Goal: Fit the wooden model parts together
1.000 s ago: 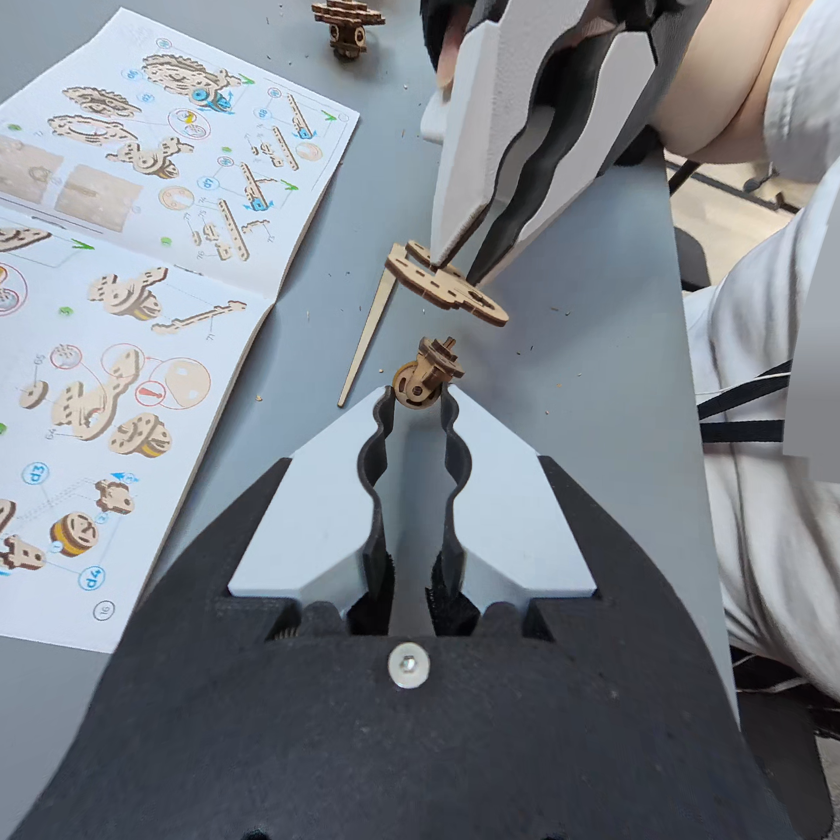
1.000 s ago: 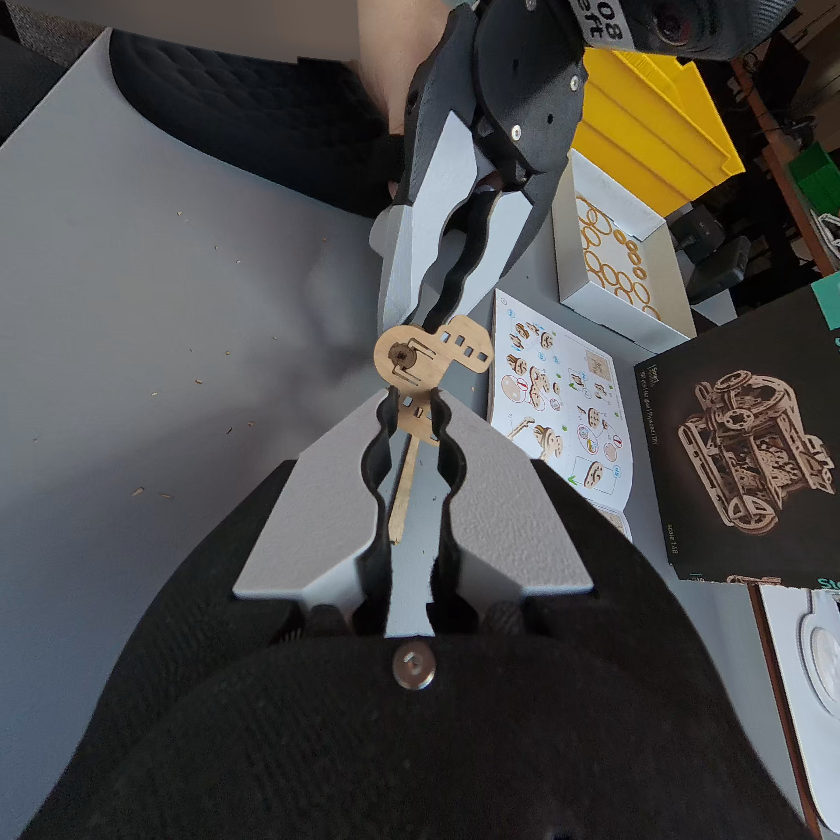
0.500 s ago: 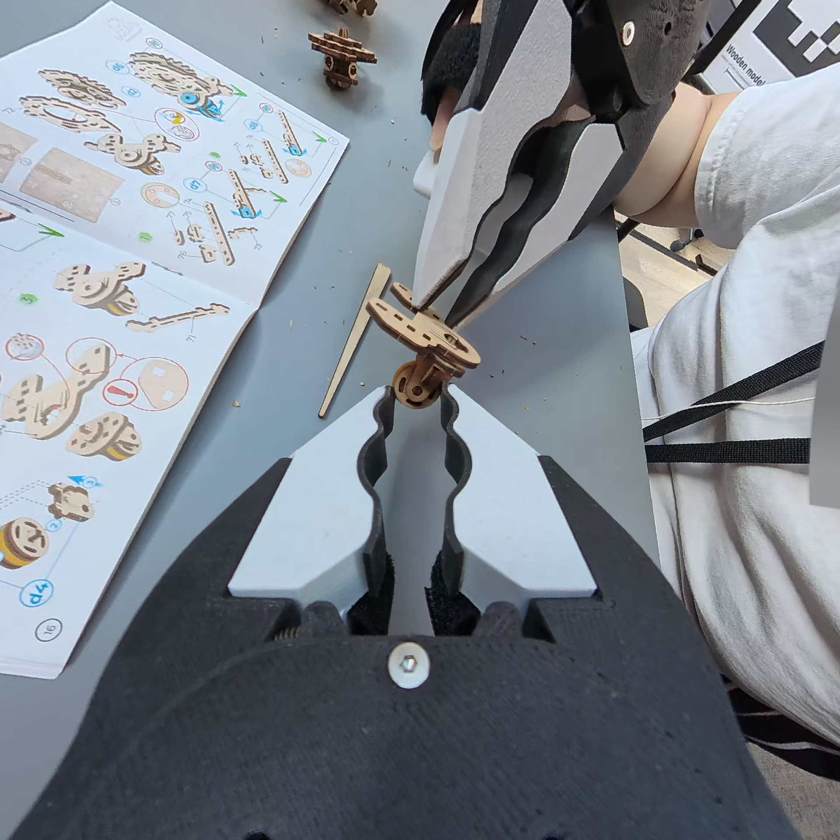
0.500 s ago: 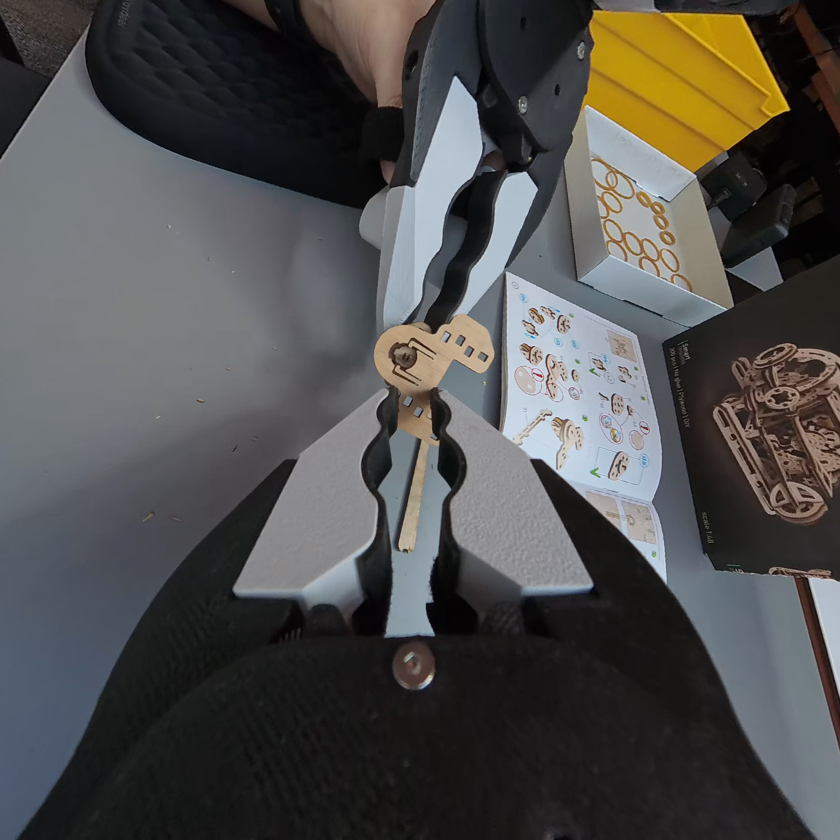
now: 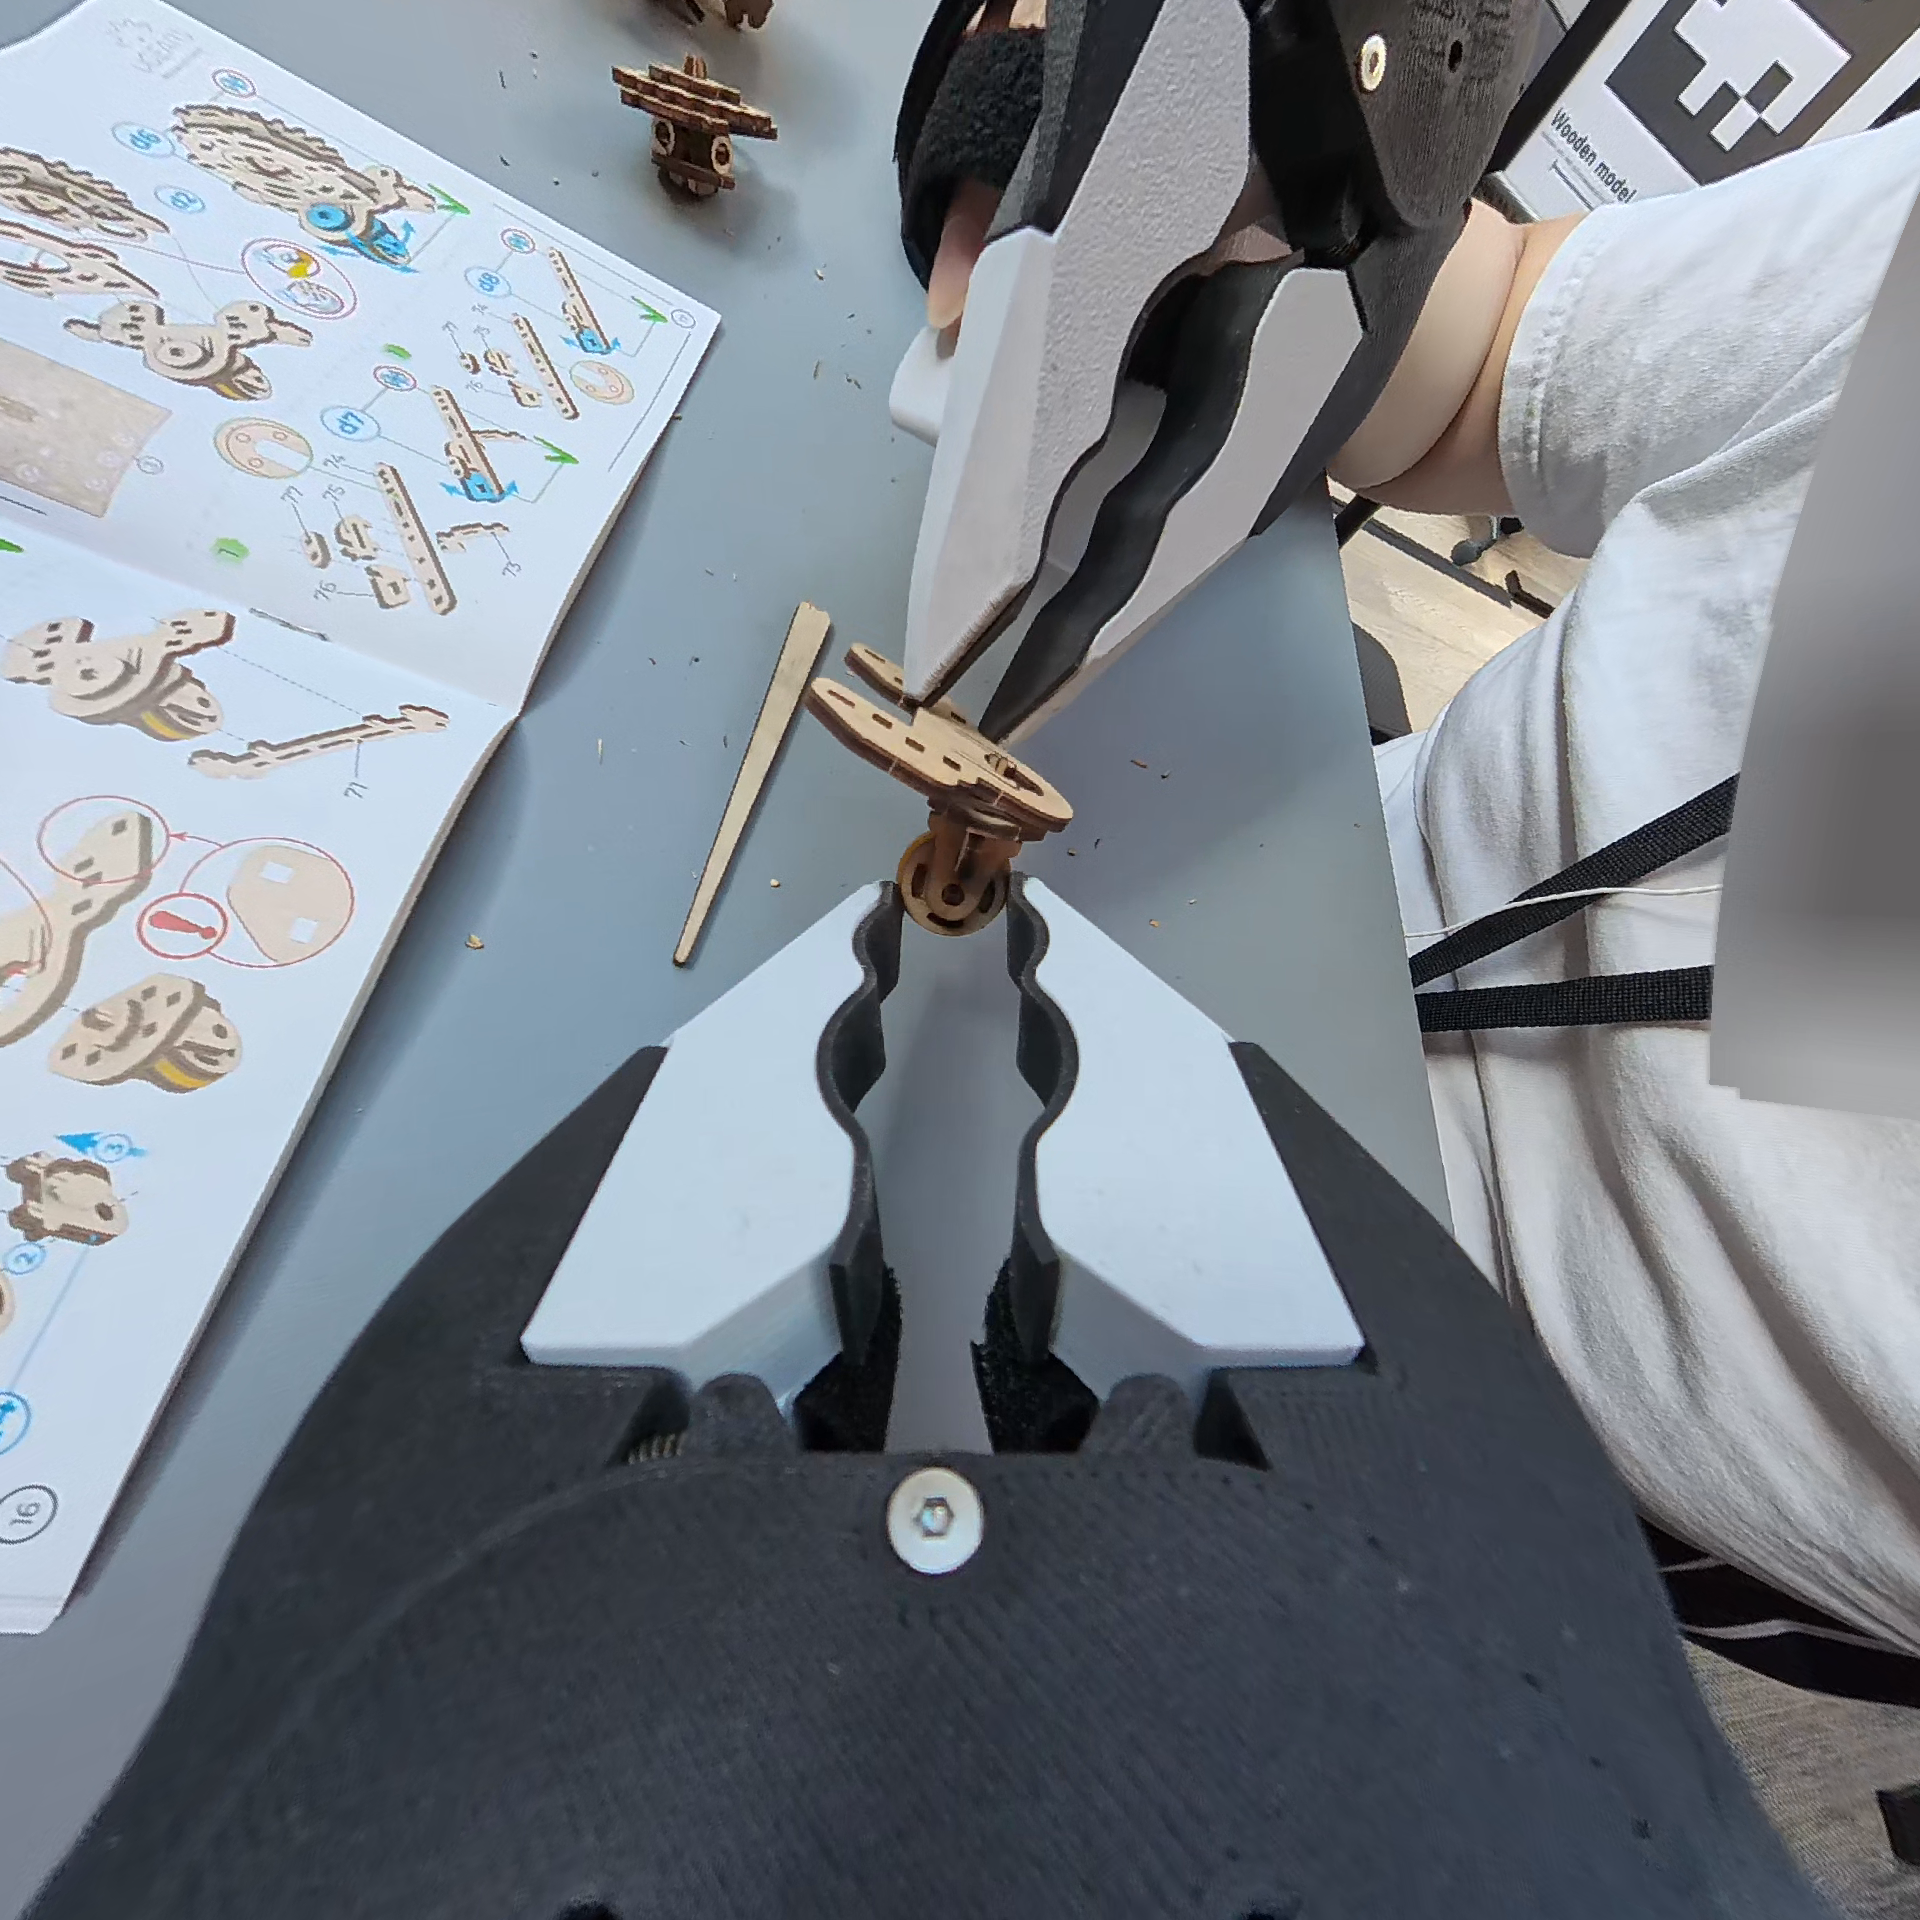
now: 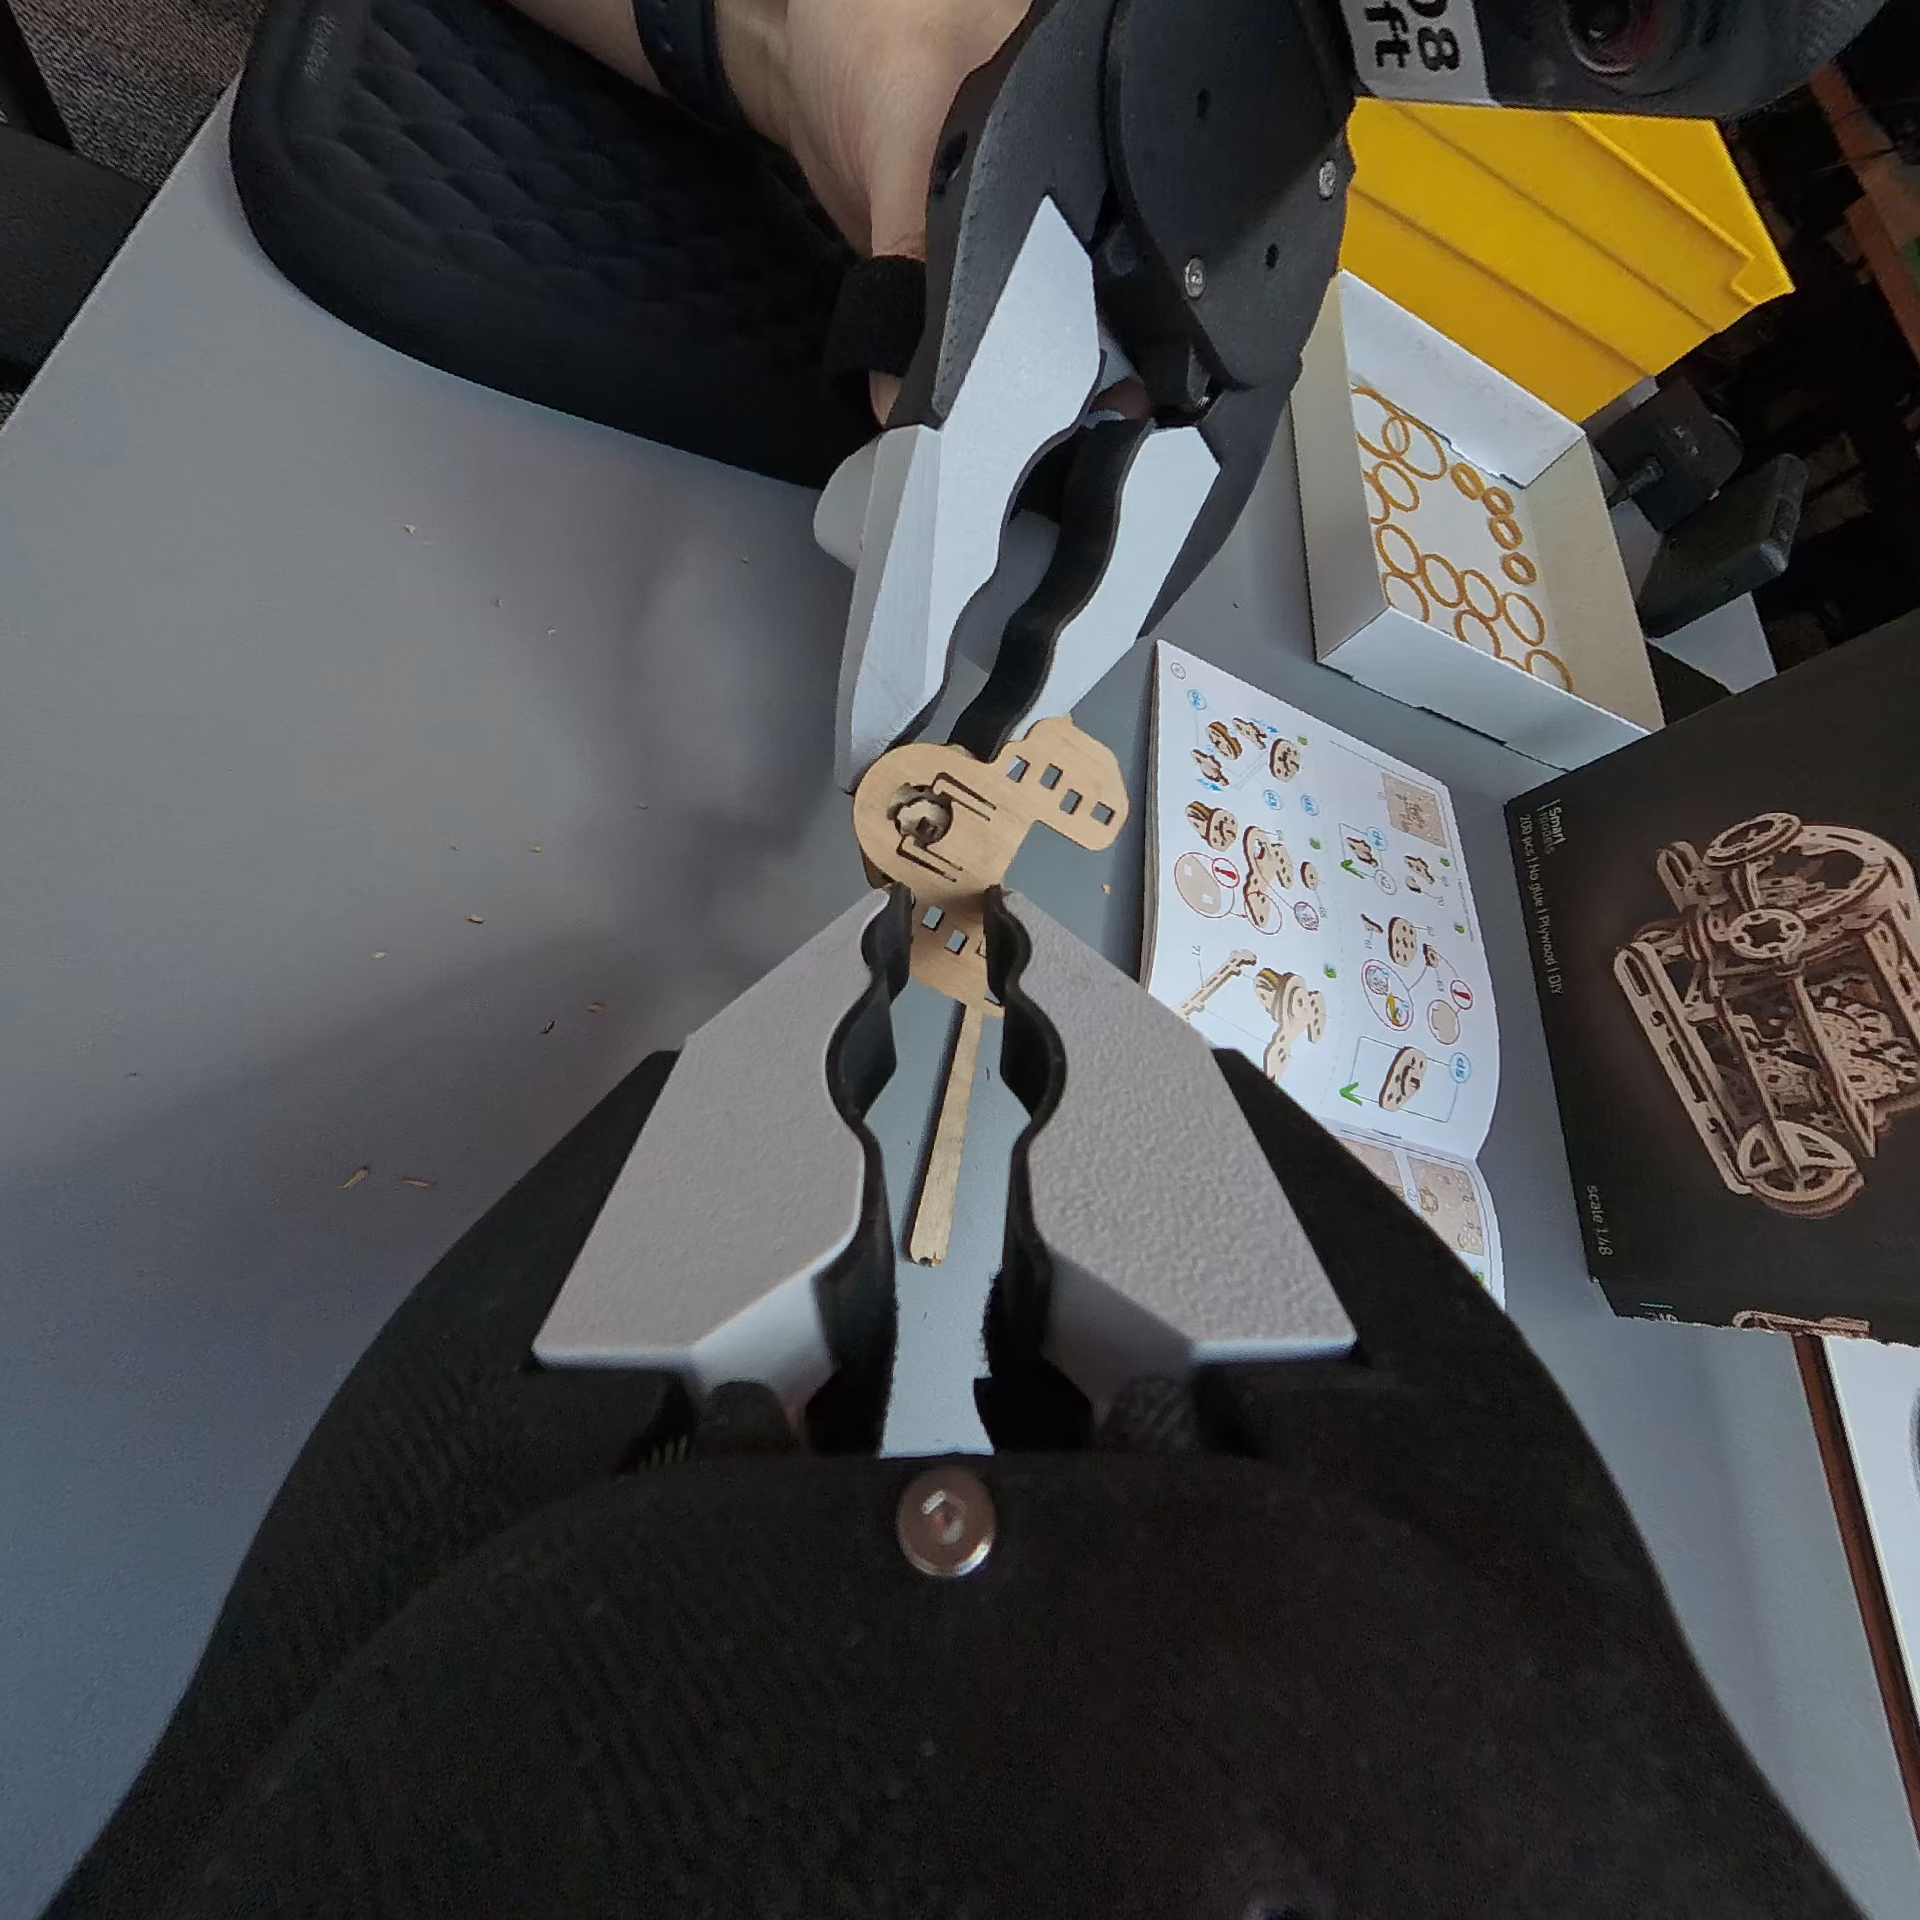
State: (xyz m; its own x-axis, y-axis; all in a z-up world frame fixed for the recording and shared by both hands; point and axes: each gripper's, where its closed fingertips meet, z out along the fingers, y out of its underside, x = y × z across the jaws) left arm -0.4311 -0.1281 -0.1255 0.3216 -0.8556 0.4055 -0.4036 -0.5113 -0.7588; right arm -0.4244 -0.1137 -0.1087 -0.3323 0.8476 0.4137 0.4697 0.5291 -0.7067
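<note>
My left gripper [image 5: 951,902] is shut on a small wooden wheel piece with a peg [image 5: 948,889], held above the grey table [image 5: 582,894]. My right gripper [image 6: 940,920] is shut on a flat curved wooden plate with slots [image 6: 982,821]. In the left wrist view the plate [image 5: 935,756] sits on top of the wheel piece's peg, with the right gripper [image 5: 961,701] coming in from above. In the right wrist view the peg's end [image 6: 920,816] shows through the plate's round hole, and the left gripper [image 6: 914,743] reaches in from the far side.
A thin wooden stick [image 5: 753,795] lies on the table under the parts. An open instruction booklet [image 5: 260,582] lies to the left, a small wooden assembly [image 5: 691,114] beyond it. A white box with rings [image 6: 1455,551], a dark model box [image 6: 1745,997] and yellow bins [image 6: 1538,218] stand at the side. Left and right tips are no more than a few centimetres apart.
The plate and the wheel piece were apart a second ago. The right gripper has brought the plate down onto the peg, and the peg now sits in the plate's hole.
</note>
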